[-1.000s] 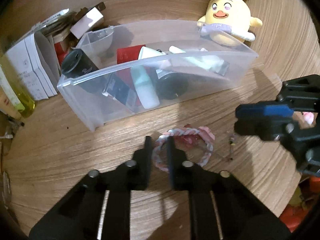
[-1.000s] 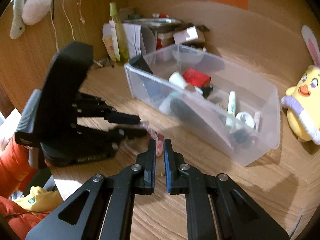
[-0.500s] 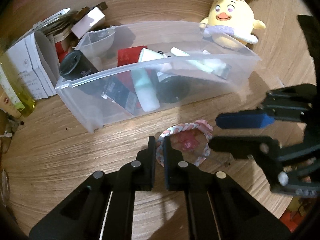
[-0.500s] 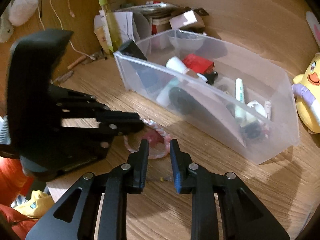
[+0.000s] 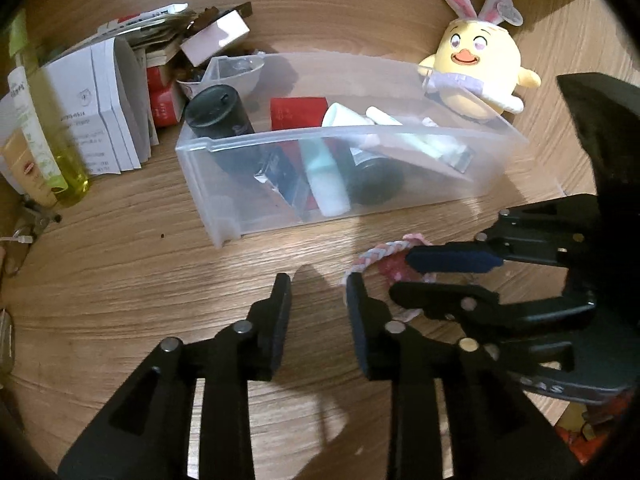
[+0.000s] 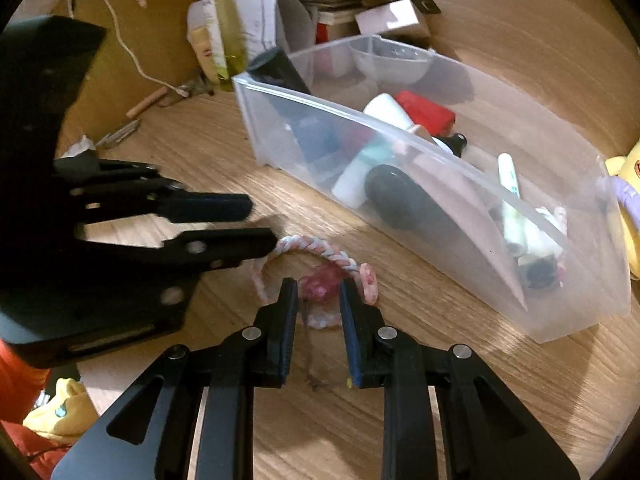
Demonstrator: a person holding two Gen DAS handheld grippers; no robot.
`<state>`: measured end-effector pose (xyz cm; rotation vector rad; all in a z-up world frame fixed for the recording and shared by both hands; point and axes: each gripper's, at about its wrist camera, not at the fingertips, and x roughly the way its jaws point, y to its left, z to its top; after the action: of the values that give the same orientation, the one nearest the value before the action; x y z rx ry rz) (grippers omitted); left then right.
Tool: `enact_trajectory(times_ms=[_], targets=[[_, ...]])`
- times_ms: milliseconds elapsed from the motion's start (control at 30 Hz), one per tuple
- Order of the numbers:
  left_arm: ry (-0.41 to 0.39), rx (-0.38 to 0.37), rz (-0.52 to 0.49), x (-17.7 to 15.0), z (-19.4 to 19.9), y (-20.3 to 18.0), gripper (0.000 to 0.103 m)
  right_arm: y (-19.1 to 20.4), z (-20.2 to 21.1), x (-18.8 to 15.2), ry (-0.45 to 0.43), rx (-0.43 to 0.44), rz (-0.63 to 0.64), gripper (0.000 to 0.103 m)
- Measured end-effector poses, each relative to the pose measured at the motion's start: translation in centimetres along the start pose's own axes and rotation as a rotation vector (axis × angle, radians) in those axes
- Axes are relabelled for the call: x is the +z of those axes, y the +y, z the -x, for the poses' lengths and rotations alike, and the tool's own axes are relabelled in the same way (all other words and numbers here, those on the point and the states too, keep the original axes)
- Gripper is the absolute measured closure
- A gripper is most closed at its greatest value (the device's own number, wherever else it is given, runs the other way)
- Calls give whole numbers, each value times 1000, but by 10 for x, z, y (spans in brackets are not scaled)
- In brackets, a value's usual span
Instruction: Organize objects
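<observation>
Wood-grain counter (image 5: 120, 272), warmly lit, is seen from both wrist views.

Item 1: clear plastic bin (image 5: 400, 136), long and open-topped, set on the counter. Contents noted: a black cylindrical container (image 5: 218, 110) leaning at one end, a red box (image 5: 296, 112), a pale tube (image 5: 326, 184), a round black item (image 6: 394, 196) and several small white pieces at the far end.

Item 2: braided ring (image 6: 316, 248) in pink, white and pale blue, laid flat on the counter just in front of the bin, with a pink translucent piece (image 6: 320, 284) inside its loop.

Item 3: left gripper (image 5: 318, 292), jaws opening; bare counter is seen between them, and one finger lies at the ring's edge. Nothing is grasped.

Item 4: right gripper (image 6: 318, 300), jaws slightly parted over the near arc of the ring and the pink piece; whether the pads press on either cannot be told.

Item 5: yellow plush chick (image 5: 478, 68) with rabbit ears, seated behind the bin's far end.

Item 6: clutter beside the bin's other end: white folded cartons (image 5: 104, 104), a yellow-green bottle (image 5: 52, 136), a small white box (image 5: 216, 38).
</observation>
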<state>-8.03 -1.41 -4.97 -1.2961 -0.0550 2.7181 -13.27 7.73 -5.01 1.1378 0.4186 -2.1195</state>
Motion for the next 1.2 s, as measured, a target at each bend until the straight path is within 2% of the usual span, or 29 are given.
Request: enact_trajectory(times_ms=[133, 267, 333, 467, 633, 800, 967, 1200], targets=[[-3, 8, -6, -1, 1, -1, 73, 3, -2, 1, -5, -44, 11, 79], [4, -33, 20, -1, 1, 4, 73, 1, -3, 2, -19, -44, 11, 79], [4, -42, 29, -1, 2, 5, 73, 1, -3, 3, -24, -45, 17, 85], [9, -48, 30, -1, 1, 5, 73, 4, -2, 3, -31, -52, 31, 85], [46, -41, -13, 1, -8, -6, 73, 5, 27, -8, -90, -43, 34, 85], [74, -34, -74, 11, -19, -22, 72, -13, 61, -18, -158, -67, -8, 85], [97, -40, -141, 25, -31, -43, 58, -36, 81, -24, -197, -75, -73, 85], [118, -45, -209, 38, -48, -63, 53, -57, 81, -30, -200, -70, -118, 85]])
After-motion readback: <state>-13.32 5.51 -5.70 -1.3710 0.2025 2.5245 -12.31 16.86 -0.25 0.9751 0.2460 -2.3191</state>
